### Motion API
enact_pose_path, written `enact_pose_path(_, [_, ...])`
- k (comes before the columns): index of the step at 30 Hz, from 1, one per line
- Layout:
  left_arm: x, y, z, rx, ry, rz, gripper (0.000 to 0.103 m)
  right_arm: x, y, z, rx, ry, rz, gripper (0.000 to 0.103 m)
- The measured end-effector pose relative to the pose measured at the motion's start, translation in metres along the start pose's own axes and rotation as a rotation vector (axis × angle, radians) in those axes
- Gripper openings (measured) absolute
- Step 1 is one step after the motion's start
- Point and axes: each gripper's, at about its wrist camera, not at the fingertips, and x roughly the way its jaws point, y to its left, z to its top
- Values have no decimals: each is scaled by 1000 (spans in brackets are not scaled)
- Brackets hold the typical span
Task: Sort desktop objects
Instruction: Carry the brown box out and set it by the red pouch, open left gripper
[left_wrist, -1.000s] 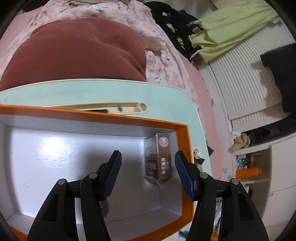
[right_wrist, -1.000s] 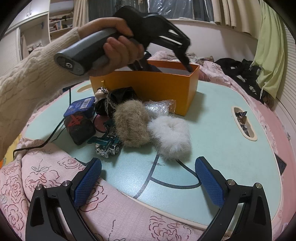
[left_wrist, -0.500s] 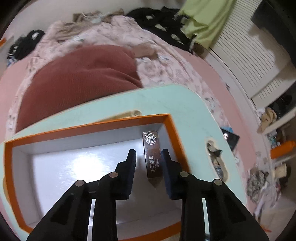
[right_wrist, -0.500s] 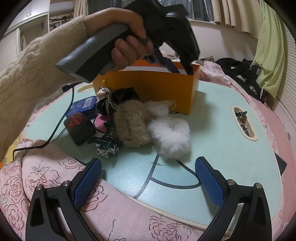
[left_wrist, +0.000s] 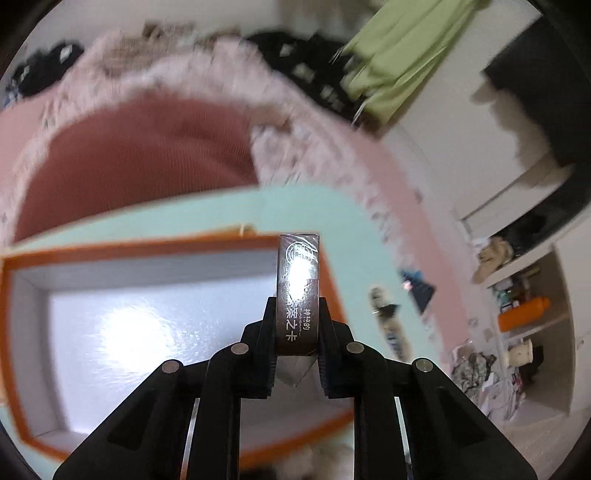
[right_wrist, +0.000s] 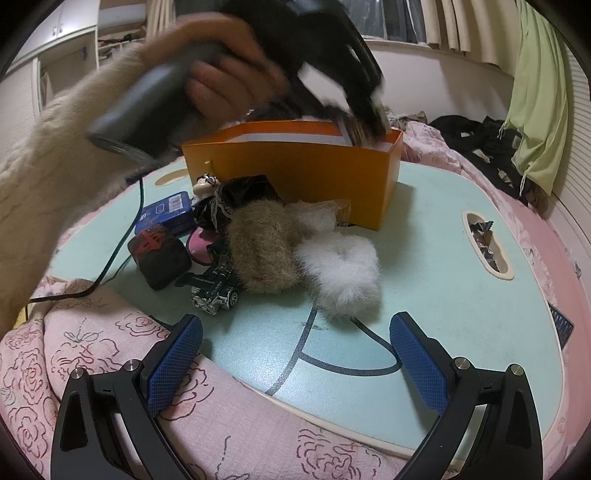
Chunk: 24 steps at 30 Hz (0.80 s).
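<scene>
Brown card box (left_wrist: 297, 295): small, rigid, glossy film-wrapped, probably light and slippery; clamped across its narrow faces in the left gripper (left_wrist: 297, 325) above the orange box (left_wrist: 155, 242); right gripper (right_wrist: 295, 354) idle, jaws apart.

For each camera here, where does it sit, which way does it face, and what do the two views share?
Left wrist: on the left claw, looking down into the orange box, shut on a brown card box.
Right wrist: on the open right claw at the table's near edge, facing the clutter; the left hand shows.
Shared: the orange box and teal table.
</scene>
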Motion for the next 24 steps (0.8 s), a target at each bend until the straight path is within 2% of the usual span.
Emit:
enact_pose_path(3, [-47, -3, -18, 39, -69, -66, 19, 1, 0, 0, 1, 0, -2, 101])
enact_pose_path(7, [-93, 5, -68, 67, -110, -130, 19, 1, 1, 0, 1, 0, -4, 101])
enact_pose_path(11, [-111, 29, -124, 36, -110, -146, 19, 1, 1, 1, 4, 1, -8, 102])
enact_pose_path(14, [-115, 49, -165, 11, -92, -126, 19, 1, 2, 1, 4, 1, -9, 102])
enact_pose_path(17, [-112, 59, -194, 4, -80, -120, 19, 2, 3, 1, 4, 1, -13, 102])
enact_pose_path(19, [-106, 59, -202, 4, -84, -126, 19, 2, 3, 2, 6, 1, -18, 102])
enact_pose_path(22, [-98, 56, -198, 1, -135, -99, 20, 2, 3, 1, 7, 1, -19, 102])
enact_pose_path(23, [-96, 55, -194, -12, -159, -106, 23, 2, 3, 1, 7, 1, -20, 102])
enact_pose_path(24, [-95, 56, -193, -29, -176, -116, 30, 1, 3, 1, 8, 1, -21, 102])
